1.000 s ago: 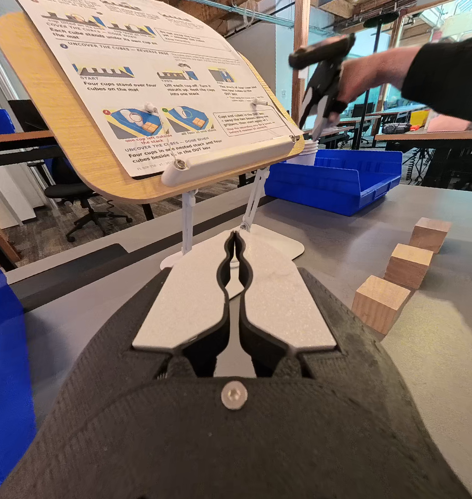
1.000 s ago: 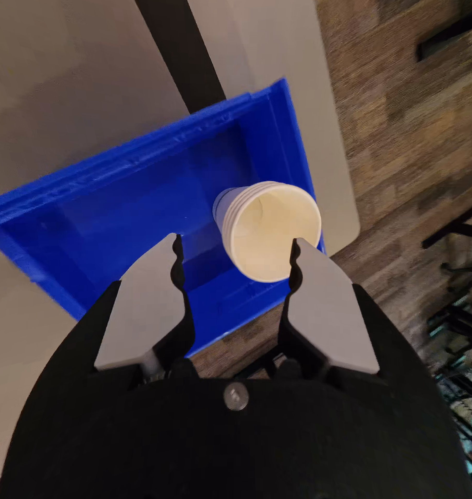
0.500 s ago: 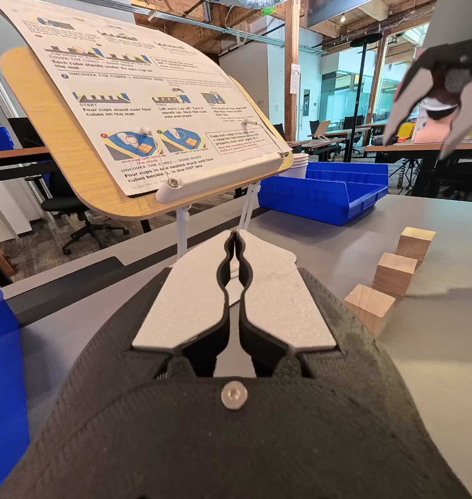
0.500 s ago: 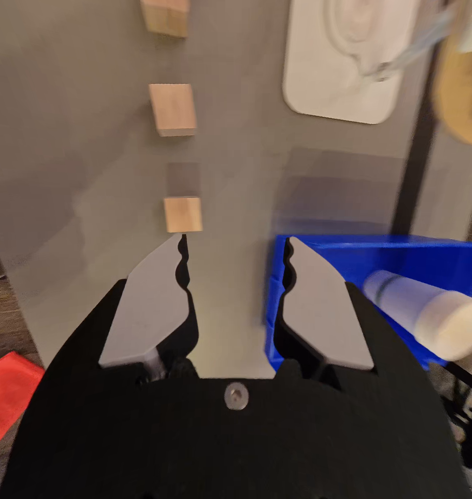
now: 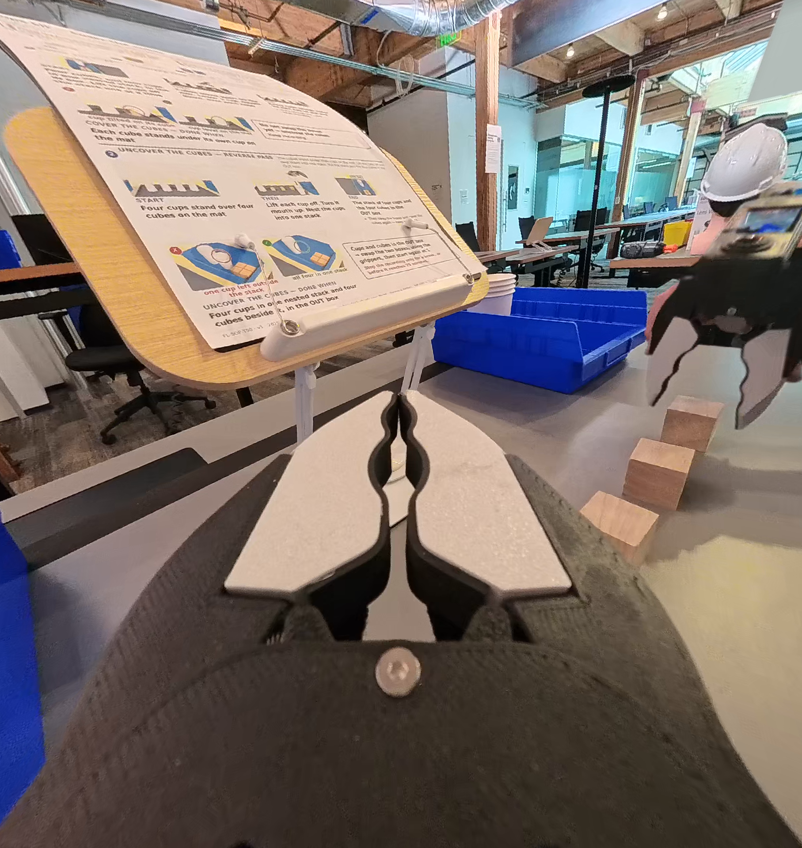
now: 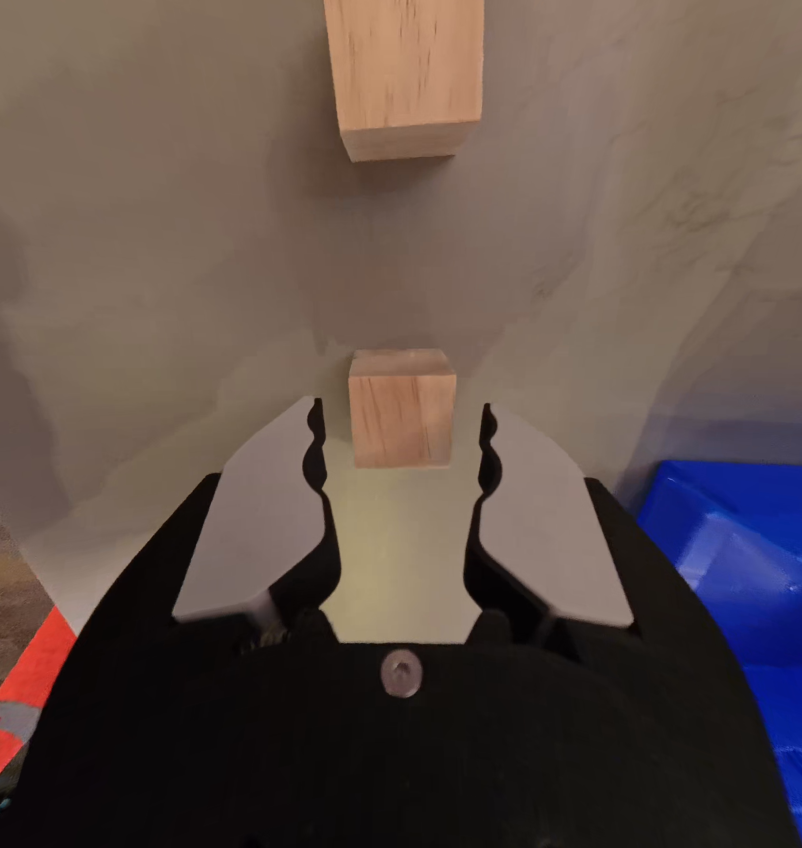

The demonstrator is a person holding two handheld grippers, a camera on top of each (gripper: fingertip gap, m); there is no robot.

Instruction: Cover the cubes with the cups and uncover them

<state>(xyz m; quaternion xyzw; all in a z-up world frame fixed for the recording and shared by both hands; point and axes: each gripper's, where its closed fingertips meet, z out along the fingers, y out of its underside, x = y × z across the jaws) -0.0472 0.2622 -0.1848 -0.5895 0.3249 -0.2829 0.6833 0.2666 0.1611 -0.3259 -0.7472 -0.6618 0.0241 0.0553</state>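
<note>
Left wrist view first: my left hand-held gripper [image 5: 398, 406] is clenched on nothing, its tips meeting, idle low over the grey desk [image 5: 734, 610]. Three wooden cubes show at the right, uncovered, in a row: the near cube [image 5: 619, 525], the middle cube [image 5: 658, 472] and the far cube [image 5: 690, 423], each just beside the next. My right hand-held gripper [image 5: 711, 406] hangs above the far one, released and empty. White cups [image 5: 499, 293] stand nested at the near end of the blue bin [image 5: 536, 353], half hidden behind the instruction board [image 5: 128, 293] on its stand. How many cups make up the stack I cannot tell, and the right gripper is motion-blurred.

Right wrist view next: my right gripper [image 6: 401, 406] looks down with jaws spread, and one cube [image 6: 401, 420] sits between the tips without touching either finger. A second cube [image 6: 406, 73] lies beyond it, cut off by the top edge. A corner of the blue bin [image 6: 734, 550] shows at the right; no cup appears here.

My judgement: with no cube covered and all cups in the bin, this is either before covering or after uncovering. The next move seems to be closing squarely on this cube's side faces, without nudging its neighbour.
</note>
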